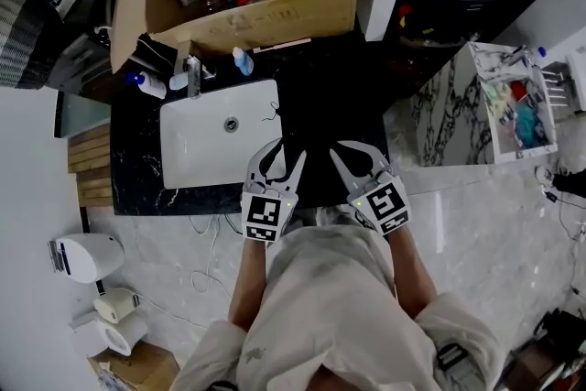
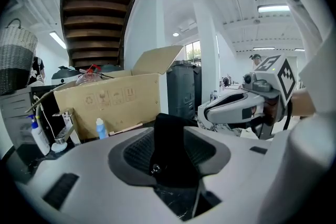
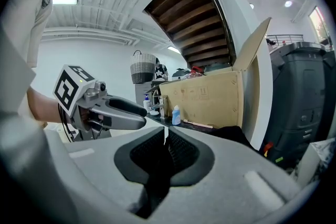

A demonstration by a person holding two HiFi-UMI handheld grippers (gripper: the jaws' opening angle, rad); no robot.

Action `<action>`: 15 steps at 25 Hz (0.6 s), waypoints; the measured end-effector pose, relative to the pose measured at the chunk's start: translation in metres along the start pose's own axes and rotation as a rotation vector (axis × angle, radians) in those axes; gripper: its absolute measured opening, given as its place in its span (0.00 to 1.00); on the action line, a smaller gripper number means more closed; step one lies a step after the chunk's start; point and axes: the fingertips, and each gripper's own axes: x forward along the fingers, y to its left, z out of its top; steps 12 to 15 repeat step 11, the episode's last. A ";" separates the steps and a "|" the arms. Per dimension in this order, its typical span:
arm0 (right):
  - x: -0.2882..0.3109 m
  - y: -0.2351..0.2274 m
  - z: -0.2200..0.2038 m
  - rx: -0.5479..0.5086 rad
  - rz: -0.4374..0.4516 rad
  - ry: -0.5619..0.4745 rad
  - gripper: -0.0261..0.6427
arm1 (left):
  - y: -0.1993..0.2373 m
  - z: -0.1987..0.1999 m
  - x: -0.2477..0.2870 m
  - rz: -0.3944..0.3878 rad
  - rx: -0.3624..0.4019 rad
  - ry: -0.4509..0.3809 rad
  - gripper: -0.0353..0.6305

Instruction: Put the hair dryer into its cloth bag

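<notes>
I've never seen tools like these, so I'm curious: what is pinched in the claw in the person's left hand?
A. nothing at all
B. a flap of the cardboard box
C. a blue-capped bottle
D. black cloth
D: in the left gripper view a fold of black cloth stands between the pads of the left claw, while the bottle and the cardboard box sit well behind it.

cardboard box (image 1: 247, 14) cropped, black bag (image 1: 320, 124) indistinct
</notes>
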 end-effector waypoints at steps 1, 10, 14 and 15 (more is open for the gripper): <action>-0.002 0.000 0.000 0.000 0.002 -0.003 0.06 | -0.001 0.000 -0.001 0.004 0.001 -0.001 0.32; -0.013 -0.001 0.003 0.008 0.001 -0.027 0.06 | -0.011 0.002 -0.007 0.008 0.017 -0.003 0.31; -0.014 -0.001 0.004 0.009 0.000 -0.027 0.06 | -0.012 0.003 -0.007 0.008 0.018 -0.003 0.31; -0.014 -0.001 0.004 0.009 0.000 -0.027 0.06 | -0.012 0.003 -0.007 0.008 0.018 -0.003 0.31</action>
